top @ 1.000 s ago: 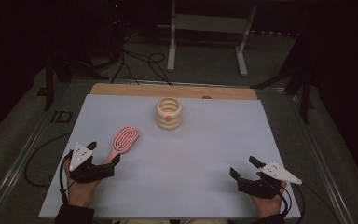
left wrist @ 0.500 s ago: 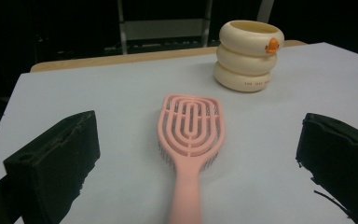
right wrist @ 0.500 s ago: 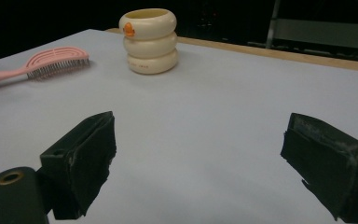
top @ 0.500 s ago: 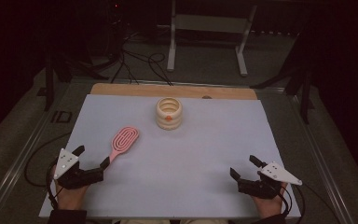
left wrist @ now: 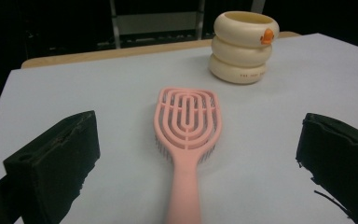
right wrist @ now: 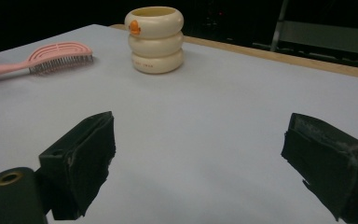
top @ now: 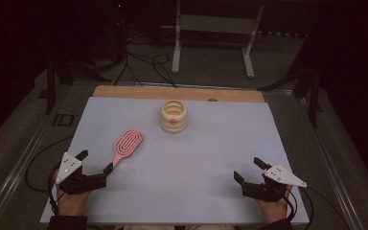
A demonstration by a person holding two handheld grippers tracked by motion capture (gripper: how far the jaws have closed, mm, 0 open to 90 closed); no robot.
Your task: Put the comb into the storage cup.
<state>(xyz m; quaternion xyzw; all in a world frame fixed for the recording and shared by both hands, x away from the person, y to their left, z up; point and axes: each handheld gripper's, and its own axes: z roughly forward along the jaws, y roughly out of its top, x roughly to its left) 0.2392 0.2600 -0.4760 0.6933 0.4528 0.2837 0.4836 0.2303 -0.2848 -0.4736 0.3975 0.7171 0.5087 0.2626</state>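
The pink hairbrush (left wrist: 188, 135) lies flat on the desk (top: 220, 158) straight ahead of your left tool (top: 95, 166), its handle end running in between the two jaws, which stand spread wide and touch nothing. In the high view one jaw tip sits just beside the end of the handle, so you are lined up but have not closed on it. Judging by its looks, it is a light, stiff plastic piece with an openwork head and short bristles facing down; the smooth handle may slip or swivel if you pinch it near the very end. Take hold on the narrow handle, a little nearer the head than the tip, squeezing across its sides so the brush does not pivot under its own head. Your right tool (top: 249, 171) rests well apart from the brush, low over the bare desk, its jaws likewise spread and empty. Farther out, beyond the brush head and ahead of both tools, stands a cream ringed cup (top: 173, 116) with a small orange mark, upright and clear of the brush.
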